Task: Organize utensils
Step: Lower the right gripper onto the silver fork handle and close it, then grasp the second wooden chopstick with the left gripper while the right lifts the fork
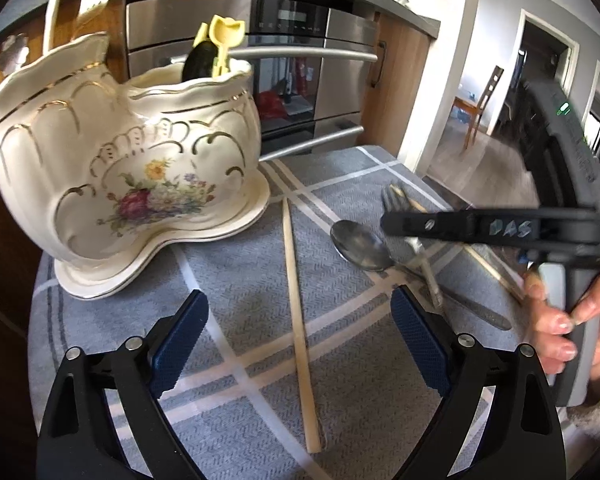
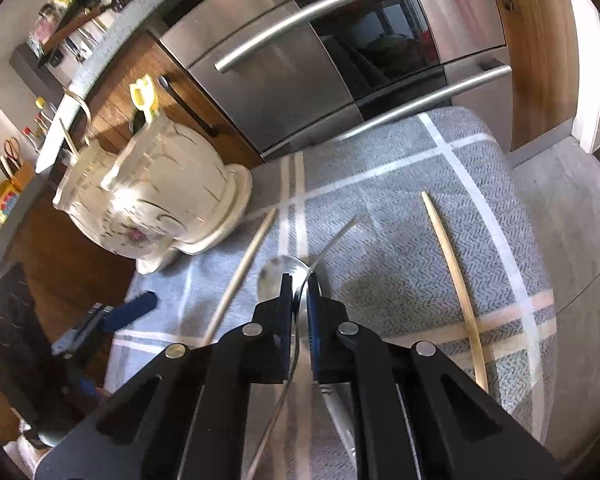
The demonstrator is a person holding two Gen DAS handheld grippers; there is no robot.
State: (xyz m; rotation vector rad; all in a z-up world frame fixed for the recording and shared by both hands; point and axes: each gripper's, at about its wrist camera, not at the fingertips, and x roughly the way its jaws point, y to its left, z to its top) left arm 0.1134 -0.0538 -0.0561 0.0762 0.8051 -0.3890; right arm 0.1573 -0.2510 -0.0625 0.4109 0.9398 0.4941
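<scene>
The right gripper [image 2: 299, 292] pinches a fork [image 2: 336, 236] above the spoon [image 1: 360, 248]; the left gripper [image 1: 298, 344] stands open over a chopstick [image 1: 298, 300].

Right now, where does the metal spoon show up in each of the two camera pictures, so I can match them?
Left wrist view: the spoon lies right of centre on the grey cloth, just under the right gripper.
Right wrist view: the spoon sits at centre, partly hidden behind the shut fingertips.
Shared landmark: the flowered ceramic holder, left of the spoon in both.
</scene>
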